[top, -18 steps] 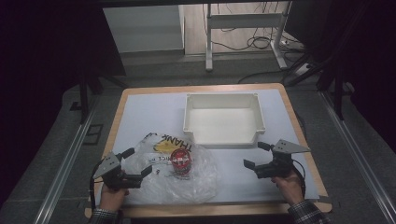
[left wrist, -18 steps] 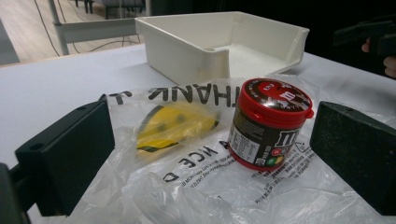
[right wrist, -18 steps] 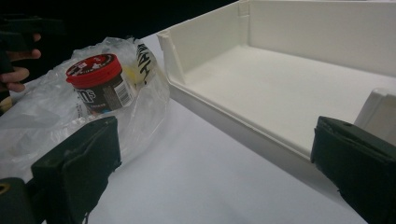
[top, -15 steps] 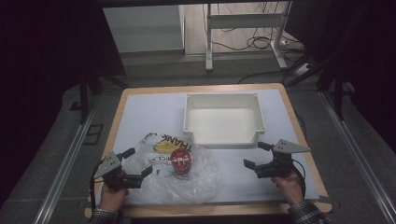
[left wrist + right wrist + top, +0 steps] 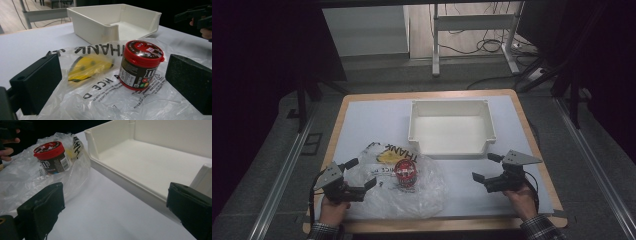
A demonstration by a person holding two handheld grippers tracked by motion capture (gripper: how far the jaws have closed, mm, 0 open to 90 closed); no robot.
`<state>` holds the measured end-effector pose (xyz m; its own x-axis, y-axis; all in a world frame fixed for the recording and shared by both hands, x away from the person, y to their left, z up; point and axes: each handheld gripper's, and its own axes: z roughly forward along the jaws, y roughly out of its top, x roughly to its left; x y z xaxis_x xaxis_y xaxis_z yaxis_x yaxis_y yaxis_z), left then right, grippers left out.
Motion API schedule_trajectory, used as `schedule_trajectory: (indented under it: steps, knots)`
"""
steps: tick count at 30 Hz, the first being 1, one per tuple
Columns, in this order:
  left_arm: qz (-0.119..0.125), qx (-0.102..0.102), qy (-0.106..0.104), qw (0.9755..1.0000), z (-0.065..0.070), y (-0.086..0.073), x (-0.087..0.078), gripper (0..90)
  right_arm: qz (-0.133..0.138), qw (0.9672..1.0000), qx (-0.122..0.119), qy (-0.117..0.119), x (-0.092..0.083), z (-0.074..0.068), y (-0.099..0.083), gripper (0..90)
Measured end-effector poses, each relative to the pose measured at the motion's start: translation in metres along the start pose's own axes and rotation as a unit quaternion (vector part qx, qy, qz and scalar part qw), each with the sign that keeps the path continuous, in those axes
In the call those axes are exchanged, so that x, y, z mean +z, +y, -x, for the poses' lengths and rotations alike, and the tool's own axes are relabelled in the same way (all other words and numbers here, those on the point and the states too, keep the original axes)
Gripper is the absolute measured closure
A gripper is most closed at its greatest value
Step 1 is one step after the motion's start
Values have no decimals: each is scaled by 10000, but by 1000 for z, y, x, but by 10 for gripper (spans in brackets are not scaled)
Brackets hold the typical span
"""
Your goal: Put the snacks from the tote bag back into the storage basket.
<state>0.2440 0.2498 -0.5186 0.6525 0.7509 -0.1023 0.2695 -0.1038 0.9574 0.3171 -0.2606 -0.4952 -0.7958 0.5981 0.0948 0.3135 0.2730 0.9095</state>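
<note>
A small candy tub with a red lid (image 5: 405, 173) (image 5: 140, 65) (image 5: 51, 157) stands upright on a crumpled clear plastic bag (image 5: 399, 186) (image 5: 100, 100) (image 5: 22, 182) printed with black letters and a yellow face. My left gripper (image 5: 360, 173) (image 5: 112, 82) is open at the bag's left edge, jaws wide, with the tub ahead between them and untouched. My right gripper (image 5: 486, 167) (image 5: 113, 207) is open too, over bare table just in front of the white tray's (image 5: 488, 125) (image 5: 87, 27) (image 5: 120, 182) near right corner, holding nothing.
The white tray is an empty open-fronted bin at the back middle of the white tabletop (image 5: 372, 125). The table has a wooden rim (image 5: 542, 150). Metal rails run along both sides on the floor; a table frame and cables lie beyond.
</note>
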Motion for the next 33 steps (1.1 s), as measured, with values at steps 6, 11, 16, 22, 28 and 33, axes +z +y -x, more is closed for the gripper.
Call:
schedule_trajectory:
  steps: [6, 11, 16, 22, 28, 33]
  knots:
    - [-1, 47, 16, 10000, 0, 0, 0, 4, -47, 10000, -72, -2, 2, -4, 1, 22]
    - [-28, 60, 17, 10000, 0, -1, 1, 4, -35, 9999, -139, 20, 4, -7, 2, 22]
    - [-60, 92, 23, 9999, 1, -1, 2, 4, -45, 9997, -230, -2, 4, -8, 3, 22]
    - [-86, 122, 20, 9999, 1, -1, 2, 5, -19, 9995, -302, -6, 5, -9, 7, 22]
    - [-63, 121, 17, 9999, 1, 0, 2, 5, -43, 9993, -353, 96, 9, -12, 9, 22]
    - [-73, 123, 1, 9999, 1, -1, 2, 5, -52, 9990, -396, 216, 15, -16, 11, 22]
